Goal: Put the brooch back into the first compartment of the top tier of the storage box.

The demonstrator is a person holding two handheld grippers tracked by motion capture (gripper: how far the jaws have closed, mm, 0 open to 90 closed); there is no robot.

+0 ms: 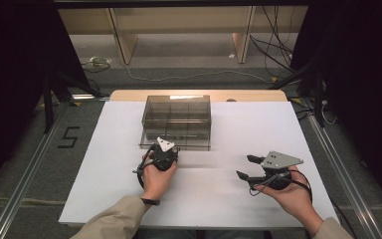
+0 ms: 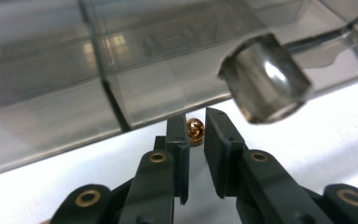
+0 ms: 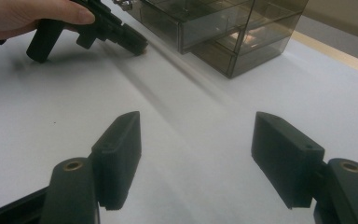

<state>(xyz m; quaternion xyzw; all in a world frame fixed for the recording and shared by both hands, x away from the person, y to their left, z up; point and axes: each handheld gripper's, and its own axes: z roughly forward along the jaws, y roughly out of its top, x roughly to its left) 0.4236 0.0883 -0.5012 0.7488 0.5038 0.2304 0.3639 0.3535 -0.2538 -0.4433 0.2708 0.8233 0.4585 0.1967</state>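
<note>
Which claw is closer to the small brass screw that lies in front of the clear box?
Left. The left claw has the brass screw between its jaw tips beside the clear box; the right claw is far aside, open.

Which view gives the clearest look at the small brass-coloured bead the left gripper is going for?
The left gripper view: the bead sits sharp between the left gripper tips, beside the drawer box. In the high view the hand and gripper cover that spot; in the right gripper view it is too small to make out.
</note>
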